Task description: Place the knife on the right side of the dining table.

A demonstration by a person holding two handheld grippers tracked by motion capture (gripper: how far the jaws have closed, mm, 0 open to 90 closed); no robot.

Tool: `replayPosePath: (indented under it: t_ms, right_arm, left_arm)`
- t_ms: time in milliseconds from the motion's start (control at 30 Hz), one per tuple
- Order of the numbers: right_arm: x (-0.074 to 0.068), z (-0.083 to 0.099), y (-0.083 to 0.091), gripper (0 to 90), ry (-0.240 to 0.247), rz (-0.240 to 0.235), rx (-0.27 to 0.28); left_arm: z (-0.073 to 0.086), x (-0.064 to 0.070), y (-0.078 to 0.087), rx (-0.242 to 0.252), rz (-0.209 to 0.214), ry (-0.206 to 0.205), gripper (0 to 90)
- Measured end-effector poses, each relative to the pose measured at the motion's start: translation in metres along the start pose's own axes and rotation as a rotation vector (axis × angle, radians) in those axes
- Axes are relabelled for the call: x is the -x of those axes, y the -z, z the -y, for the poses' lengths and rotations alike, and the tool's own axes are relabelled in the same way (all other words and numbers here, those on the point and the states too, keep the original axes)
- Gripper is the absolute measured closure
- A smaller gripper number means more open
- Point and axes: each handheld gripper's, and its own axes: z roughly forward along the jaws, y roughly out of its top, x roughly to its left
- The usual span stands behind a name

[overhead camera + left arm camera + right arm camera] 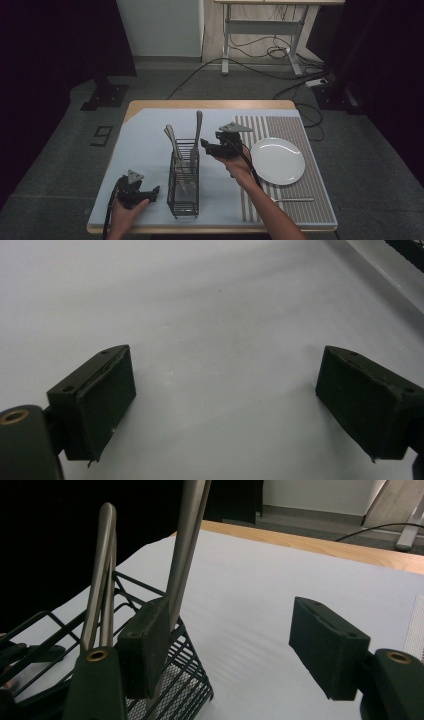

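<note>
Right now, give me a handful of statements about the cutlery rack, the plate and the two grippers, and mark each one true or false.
1. The right gripper has its jaws open beside the wire cutlery rack. True.
2. The white plate holds a fork. False: the plate is bare; a utensil lies on the striped mat in front of it.
3. The left gripper is shut on a spoon. False: its jaws stand wide apart over bare table covering.
4. Utensil handles stick up out of the rack. True.
5. The rack lies tipped on its side. False: it stands upright.
</note>
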Motion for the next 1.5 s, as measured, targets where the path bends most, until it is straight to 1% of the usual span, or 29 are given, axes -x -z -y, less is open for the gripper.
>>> replayPosePath:
  t_ms: [200,233,267,367,533,667,733,767,867,900,967,1000,1067,1100,1133,1233,1300,1333,1400,1433,1500]
  right_arm:
    - [-0.001,-0.003,-0.006,33.7,-0.001,-0.009,0.004]
    - [-0.001,-0.004,-0.008,34.1,-0.002,-0.020,0.006]
    - [-0.002,-0.004,-0.009,34.2,-0.002,-0.021,0.007]
    - [-0.004,-0.006,-0.014,34.6,0.011,-0.026,0.004]
    - [-0.006,-0.009,-0.021,36.4,0.010,-0.035,0.003]
    - [-0.008,-0.015,-0.027,43.9,0.027,-0.053,0.017]
    - [-0.008,-0.017,-0.028,45.6,0.031,-0.059,0.019]
    - [-0.008,-0.020,-0.030,49.7,0.028,-0.073,0.019]
    - [-0.008,-0.022,-0.032,54.5,0.033,-0.090,0.022]
    - [-0.008,-0.022,-0.032,54.5,0.033,-0.090,0.022]
    - [-0.008,-0.024,-0.033,60.2,0.042,-0.100,0.022]
    - [-0.008,-0.025,-0.034,65.2,0.040,-0.110,0.024]
    - [-0.007,-0.026,-0.034,69.3,0.037,-0.123,0.025]
    - [-0.007,-0.026,-0.034,69.3,0.037,-0.123,0.025]
    - [-0.006,-0.026,-0.034,74.1,0.027,-0.150,0.020]
    - [-0.006,-0.026,-0.033,75.4,0.031,-0.151,0.020]
    - [-0.006,-0.026,-0.031,76.9,0.027,-0.154,0.024]
    - [-0.005,-0.026,-0.029,78.8,-0.005,-0.171,0.032]
    - [-0.004,-0.027,-0.027,80.9,-0.039,-0.196,0.040]
    - [-0.005,-0.028,-0.025,81.4,-0.040,-0.206,0.046]
    - [-0.007,-0.028,-0.023,82.0,-0.033,-0.207,0.054]
  left_arm:
    - [0.000,0.000,0.000,0.000,0.000,0.001,8.5]
    - [0.000,0.000,0.000,0.000,0.000,0.000,8.5]
    - [0.000,0.000,0.000,0.000,0.000,0.001,8.5]
    - [0.000,0.000,0.000,0.001,0.000,0.001,8.5]
    - [0.000,0.000,0.000,0.002,0.000,0.001,8.5]
    - [0.000,0.000,0.000,0.002,0.000,0.001,8.5]
    - [0.000,0.000,0.000,0.002,0.000,0.001,8.5]
    - [0.000,0.000,0.000,0.002,0.000,0.001,8.5]
    - [0.000,0.000,0.000,0.001,0.001,0.001,8.5]
    - [0.000,0.000,0.000,0.001,0.000,0.001,8.5]
    - [0.000,0.000,0.000,0.002,0.001,0.001,8.5]
    - [0.000,0.000,0.000,0.002,-0.001,0.000,8.5]
    - [0.000,0.000,0.000,0.002,0.000,0.000,8.5]
    - [0.000,0.000,0.000,0.002,0.000,0.000,8.5]
    - [0.000,0.000,0.000,0.002,0.001,0.001,8.5]
    - [0.000,0.000,0.000,0.002,0.000,0.000,8.5]
    - [0.000,0.000,0.000,0.002,0.000,0.001,8.5]
    - [0.000,0.000,0.000,0.002,0.000,0.001,8.5]
    - [0.000,0.000,0.000,0.002,0.000,0.001,8.5]
    - [0.000,0.000,0.000,0.002,0.001,0.001,8.5]
    - [0.000,0.000,0.000,0.002,0.000,0.001,8.5]
